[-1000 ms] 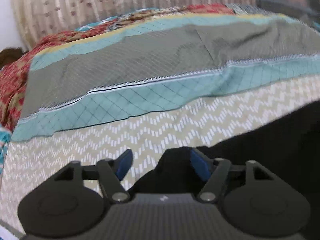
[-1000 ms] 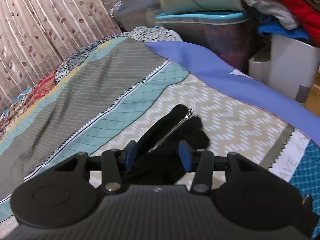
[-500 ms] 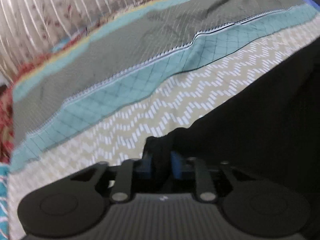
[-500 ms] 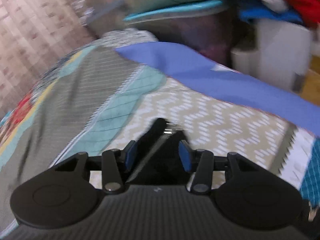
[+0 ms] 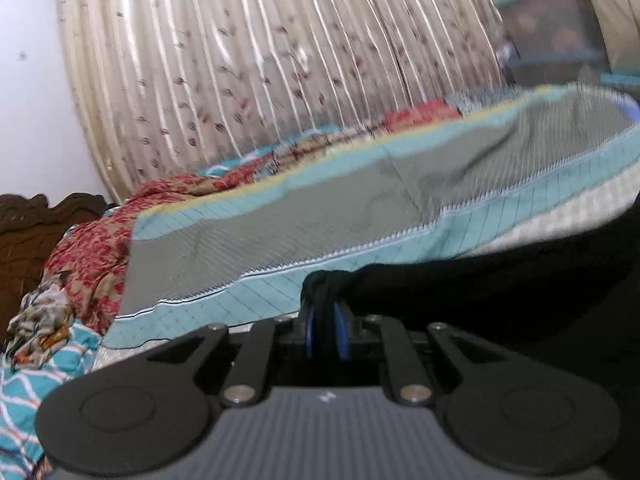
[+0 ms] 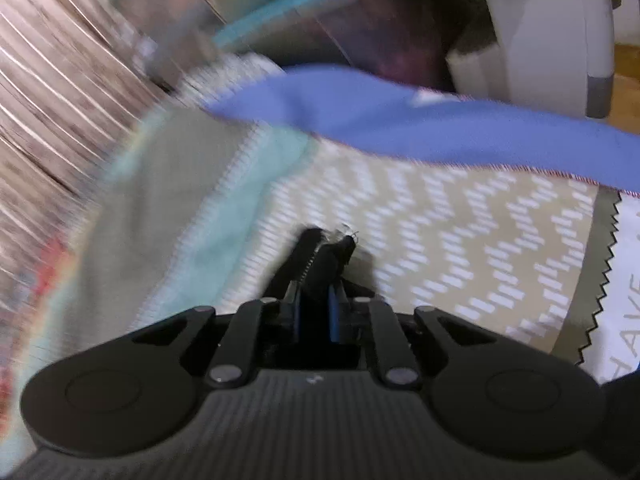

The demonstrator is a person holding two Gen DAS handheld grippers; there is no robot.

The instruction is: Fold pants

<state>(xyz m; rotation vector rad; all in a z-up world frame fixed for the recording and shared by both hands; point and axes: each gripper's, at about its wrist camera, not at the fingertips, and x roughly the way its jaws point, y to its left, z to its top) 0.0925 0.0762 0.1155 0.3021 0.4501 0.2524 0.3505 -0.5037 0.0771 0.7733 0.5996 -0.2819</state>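
Pants mostly cut off, blurred

You are in a home bedroom: a bed under a striped patchwork bedspread, pleated floral curtains, a carved wooden headboard.

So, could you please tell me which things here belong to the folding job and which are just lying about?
Job: pants, left gripper, right gripper, both shut on the pants.
Lying about: bedspread, curtain, blue sheet, storage box.
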